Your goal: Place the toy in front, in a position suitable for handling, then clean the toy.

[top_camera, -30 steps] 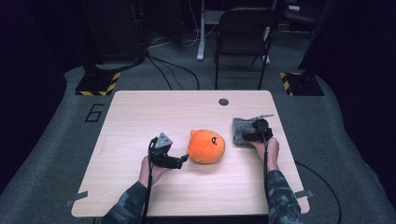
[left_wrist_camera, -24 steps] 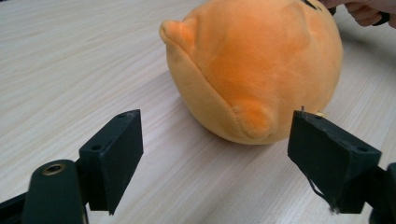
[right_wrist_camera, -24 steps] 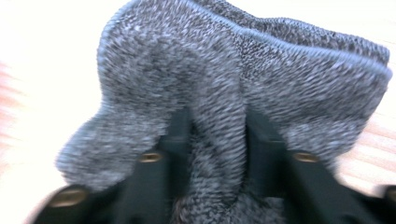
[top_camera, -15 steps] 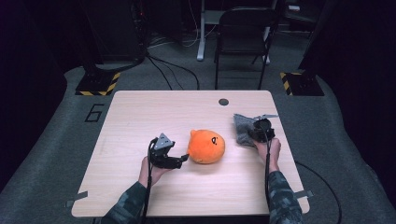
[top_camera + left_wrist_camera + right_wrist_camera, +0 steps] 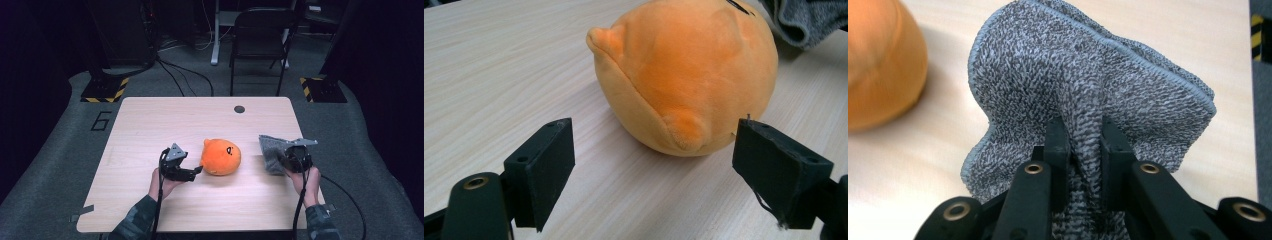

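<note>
We saw the right gripper [image 5: 1083,145] with its fingers, just closed, pinching a fold of the grey cloth [image 5: 1088,75] at the desk's [image 5: 165,115] right side. The left gripper [image 5: 654,160] held its fingers spread just beside the orange plush toy [image 5: 684,70]. A "6" [image 5: 101,120] marked the floor.

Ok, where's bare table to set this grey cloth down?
Free: the far half of the table beyond the orange plush, and the near strip between both forearms. Crowded: the middle row, left gripper, plush, grey cloth.
</note>
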{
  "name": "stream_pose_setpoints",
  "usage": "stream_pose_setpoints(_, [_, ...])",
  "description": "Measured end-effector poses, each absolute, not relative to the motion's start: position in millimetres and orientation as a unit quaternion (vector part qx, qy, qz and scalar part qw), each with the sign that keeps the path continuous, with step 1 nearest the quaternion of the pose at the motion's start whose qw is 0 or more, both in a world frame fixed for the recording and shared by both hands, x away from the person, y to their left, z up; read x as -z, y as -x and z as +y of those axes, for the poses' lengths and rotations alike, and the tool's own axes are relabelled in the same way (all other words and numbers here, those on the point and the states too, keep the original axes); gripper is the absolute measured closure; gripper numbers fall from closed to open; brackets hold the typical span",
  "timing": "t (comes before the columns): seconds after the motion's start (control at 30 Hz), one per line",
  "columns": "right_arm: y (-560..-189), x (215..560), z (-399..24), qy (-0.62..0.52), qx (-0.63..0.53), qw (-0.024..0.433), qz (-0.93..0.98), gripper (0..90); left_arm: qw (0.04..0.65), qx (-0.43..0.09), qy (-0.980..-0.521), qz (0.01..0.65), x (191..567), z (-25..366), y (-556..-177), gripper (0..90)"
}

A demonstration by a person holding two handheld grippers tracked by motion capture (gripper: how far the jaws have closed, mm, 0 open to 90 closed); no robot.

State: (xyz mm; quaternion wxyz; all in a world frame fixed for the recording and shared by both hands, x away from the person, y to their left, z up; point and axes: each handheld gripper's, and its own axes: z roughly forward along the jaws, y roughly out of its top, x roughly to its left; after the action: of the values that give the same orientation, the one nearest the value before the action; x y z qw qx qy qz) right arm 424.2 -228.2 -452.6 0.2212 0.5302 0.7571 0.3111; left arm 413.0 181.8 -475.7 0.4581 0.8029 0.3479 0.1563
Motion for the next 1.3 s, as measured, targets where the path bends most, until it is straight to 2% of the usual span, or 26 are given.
stream_pose_setpoints(0.17, [-418, 463, -233, -0.541, -0.298, 0.218, 0.756, 74.0, 0.456, -0.157, -0.807, 0.341, 477, 179, -413, 18.3])
stream_pose_setpoints(0.2, [-421, 467, -233, -0.542, -0.295, 0.221, 0.755, 65.2, 0.455, -0.156, -0.809, 0.338, 477, 178, -413, 19.0])
stream_pose_setpoints(0.27, [-425, 472, -233, -0.545, -0.292, 0.218, 0.755, 54.0, 0.453, -0.156, -0.811, 0.336, 478, 177, -414, 19.3])
stream_pose_setpoints(0.3, [-425, 472, -233, -0.545, -0.292, 0.218, 0.755, 54.0, 0.454, -0.154, -0.811, 0.335, 478, 176, -414, 19.3])
stream_pose_setpoints(0.4, [-428, 475, -234, -0.556, -0.283, 0.211, 0.752, 28.6, 0.452, -0.148, -0.815, 0.33, 480, 175, -414, 21.2])
stream_pose_setpoints(0.43, [-428, 475, -234, -0.556, -0.283, 0.211, 0.752, 28.6, 0.452, -0.153, -0.815, 0.329, 481, 174, -414, 21.2])
stream_pose_setpoints(0.47, [-428, 474, -235, -0.553, -0.287, 0.214, 0.752, 21.9, 0.448, -0.152, -0.818, 0.327, 481, 174, -414, 22.8])
stream_pose_setpoints(0.57, [-427, 472, -237, -0.546, -0.293, 0.214, 0.755, 17.8, 0.446, -0.152, -0.82, 0.325, 483, 171, -414, 27.3])
stream_pose_setpoints(0.83, [-429, 474, -237, -0.544, -0.29, 0.202, 0.761, 14.9, 0.444, -0.157, -0.821, 0.323, 486, 166, -415, 27.6])
stream_pose_setpoints(1.07, [-430, 474, -235, -0.543, -0.292, 0.198, 0.762, 14.4, 0.458, -0.165, -0.819, 0.304, 484, 165, -416, 20.4])
stream_pose_setpoints(1.3, [-431, 474, -234, -0.539, -0.291, 0.196, 0.766, 13.8, 0.459, -0.161, -0.824, 0.29, 485, 159, -420, 19.1])
